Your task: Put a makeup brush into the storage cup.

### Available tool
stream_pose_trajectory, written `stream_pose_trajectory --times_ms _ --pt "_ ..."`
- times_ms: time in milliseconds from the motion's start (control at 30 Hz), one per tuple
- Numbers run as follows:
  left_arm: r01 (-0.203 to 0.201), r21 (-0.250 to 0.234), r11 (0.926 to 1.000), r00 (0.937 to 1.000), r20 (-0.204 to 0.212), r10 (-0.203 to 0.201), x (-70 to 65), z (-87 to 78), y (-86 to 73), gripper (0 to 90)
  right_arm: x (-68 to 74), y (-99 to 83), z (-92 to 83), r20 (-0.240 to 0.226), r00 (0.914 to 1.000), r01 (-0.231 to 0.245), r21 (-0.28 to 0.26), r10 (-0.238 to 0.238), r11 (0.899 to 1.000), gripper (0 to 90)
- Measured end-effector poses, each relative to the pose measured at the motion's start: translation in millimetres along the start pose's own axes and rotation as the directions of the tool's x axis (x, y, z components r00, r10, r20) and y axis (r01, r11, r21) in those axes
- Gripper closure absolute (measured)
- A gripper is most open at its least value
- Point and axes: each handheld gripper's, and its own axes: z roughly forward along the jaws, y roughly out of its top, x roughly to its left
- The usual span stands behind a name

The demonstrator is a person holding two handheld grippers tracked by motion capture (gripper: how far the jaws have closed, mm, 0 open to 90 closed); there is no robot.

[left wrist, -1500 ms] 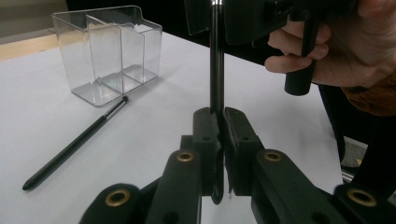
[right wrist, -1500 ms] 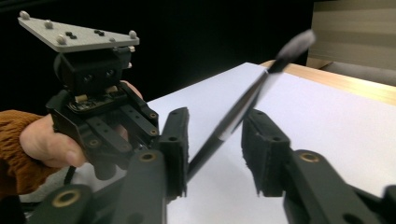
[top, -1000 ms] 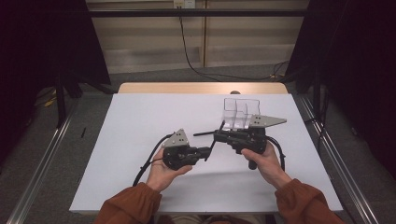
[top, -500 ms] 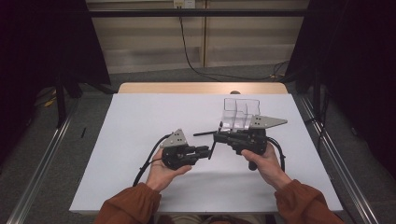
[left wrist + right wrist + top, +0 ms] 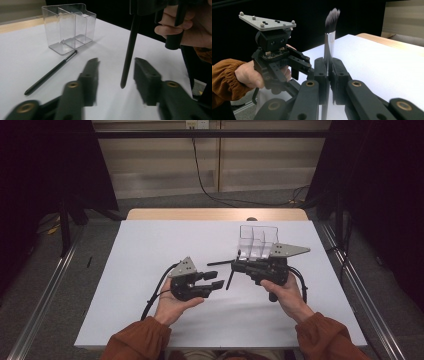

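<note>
A makeup brush [image 5: 329, 35] with a black handle, silver ferrule and dark bristles stands upright with my right gripper [image 5: 328, 66] shut on it. In the high view that right gripper [image 5: 235, 266] sits in front of the clear organizer [image 5: 257, 242], and the brush handle [image 5: 229, 280] hangs below it. My left gripper [image 5: 116, 66] has just been opening. The handle's lower end [image 5: 127, 55] hangs between its jaws, touching neither. In the high view the left gripper [image 5: 216, 280] is just left of the handle. A thin black pencil [image 5: 50, 73] lies on the table.
The clear organizer [image 5: 70, 27] has divided compartments and stands on the white table [image 5: 150, 250] at the back right. The pencil [image 5: 220, 263] lies just left of it. Metal rails run along both sides of the table. White table surface stretches to the left and front.
The left gripper's jaws have opened off the lower end of the brush handle. Both hands have stayed where they were, and the right gripper keeps its hold.
</note>
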Motion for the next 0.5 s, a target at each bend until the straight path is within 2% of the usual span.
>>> stream_pose_trajectory --times_ms 33,100,133,200,333,400,467,500 --pt "0.007 -0.004 1.0 0.9998 -0.02 -0.007 0.4 -2.3 0.6 38.6 -0.4 0.4 -1.7 0.007 1.0 0.002 0.004 -0.002 1.0 84.2" --pt "0.01 0.001 1.0 0.9995 -0.031 -0.01 1.0 -4.5 0.9 37.7 -0.8 0.4 -1.9 0.007 1.0 0.004 0.003 -0.004 1.0 84.2" --pt "0.014 0.012 0.9998 0.9987 -0.049 -0.013 1.2 -8.3 1.0 31.5 -1.0 0.6 -3.6 0.012 0.9999 0.002 0.001 -0.002 1.0 84.2" --pt "0.016 0.011 0.9998 0.9981 -0.06 -0.015 1.5 -10.6 0.8 24.5 -1.2 0.7 -4.6 0.013 0.9999 0.0 -0.001 0.0 1.0 84.2" --pt "0.028 -0.005 0.9996 0.9953 -0.093 -0.028 6.0 -22.2 -1.1 14.9 -2.0 0.9 -5.9 0.02 0.9998 0.002 -0.002 -0.002 1.0 84.2" --pt "0.027 -0.01 0.9996 0.9944 -0.102 -0.028 6.9 -23.9 -1.8 14.4 -2.1 0.9 -6.2 0.023 0.9997 0.002 0.0 -0.002 1.0 84.2" --pt "0.045 -0.008 0.999 0.9904 -0.131 -0.045 8.2 -27.3 -2.3 8.0 -2.8 0.9 -7.3 0.029 0.9996 0.004 0.004 -0.004 1.0 84.2" --pt "0.043 -0.014 0.999 0.9894 -0.138 -0.045 8.1 -28.8 -2.7 8.0 -3.0 0.9 -7.5 0.029 0.9996 0.002 0.004 -0.002 1.0 84.2"
